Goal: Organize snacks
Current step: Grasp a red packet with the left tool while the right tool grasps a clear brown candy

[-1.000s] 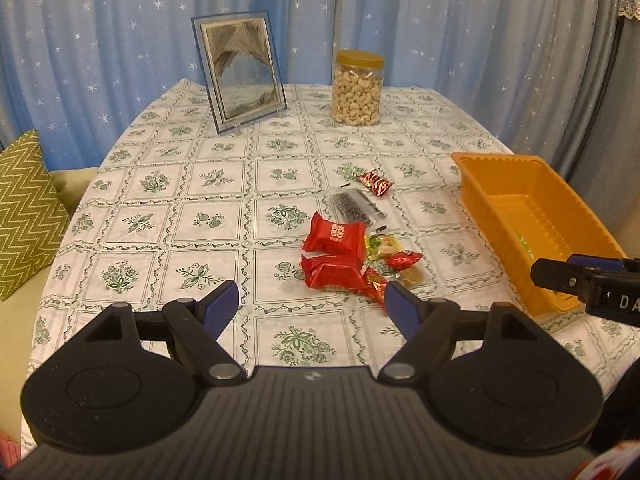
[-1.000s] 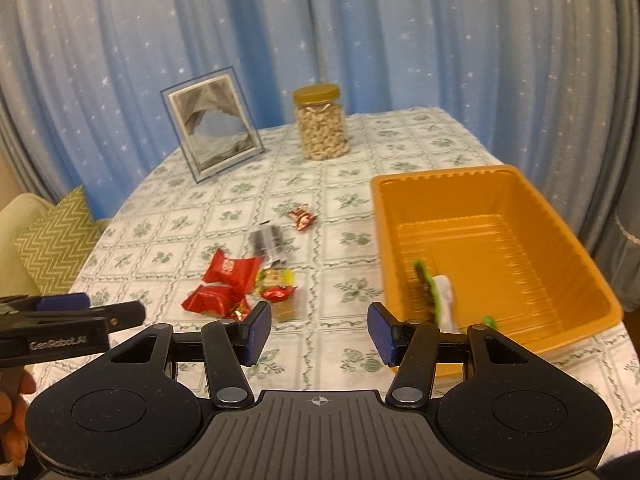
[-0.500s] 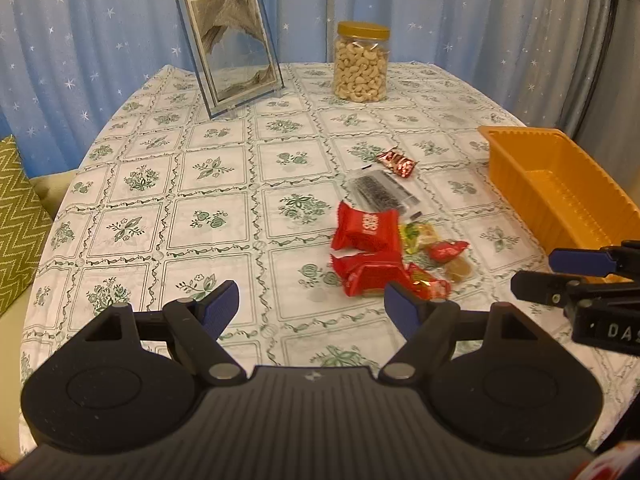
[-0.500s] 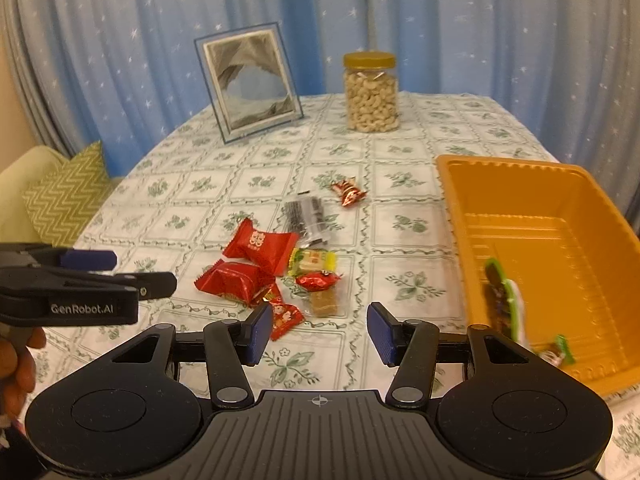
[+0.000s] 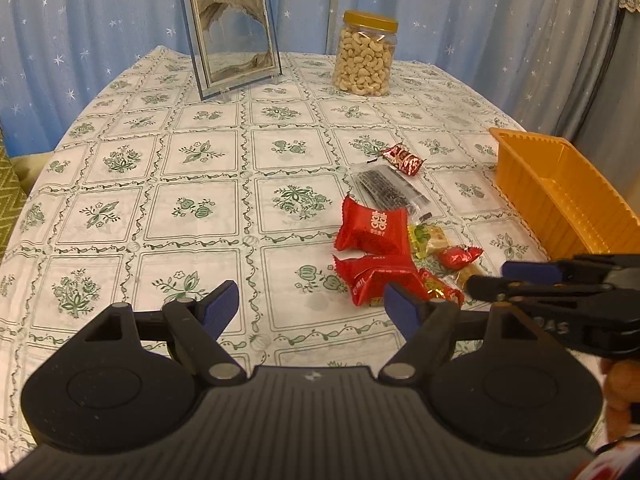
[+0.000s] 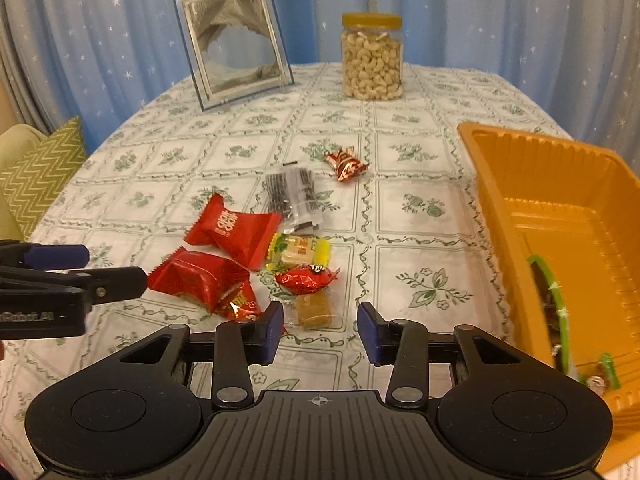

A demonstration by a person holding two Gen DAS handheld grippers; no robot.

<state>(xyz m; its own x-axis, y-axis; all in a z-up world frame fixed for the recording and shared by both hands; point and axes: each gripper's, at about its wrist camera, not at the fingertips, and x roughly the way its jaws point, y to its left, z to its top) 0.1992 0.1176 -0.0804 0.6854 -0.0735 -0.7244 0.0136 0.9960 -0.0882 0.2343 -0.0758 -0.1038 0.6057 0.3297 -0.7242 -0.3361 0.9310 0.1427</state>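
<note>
A pile of snacks lies on the tablecloth: two red packets (image 6: 236, 228) (image 5: 376, 228), a yellow-green packet (image 6: 300, 250), a red foil candy (image 6: 306, 280) and a brown candy (image 6: 314, 310) in clear wrap. My right gripper (image 6: 320, 322) hovers low just in front of the brown candy. Its jaws are closing and the pads touch nothing. My left gripper (image 5: 310, 300) is open and empty, with the lower red packet (image 5: 380, 280) just ahead of its right fingertip. The right gripper (image 5: 520, 280) also shows from the side in the left wrist view.
An orange basket (image 6: 520, 184) stands at the right with green-wrapped snacks (image 6: 554, 300) inside. A black-seed packet (image 6: 294, 196) and a small red candy (image 6: 346, 164) lie beyond the pile. A cashew jar (image 6: 372, 58) and a picture frame (image 6: 234, 44) stand at the back.
Both grippers have moved forward and down toward the snack pile, which now looks larger and closer. The right gripper's jaws have narrowed. The left jaws keep the same width.
</note>
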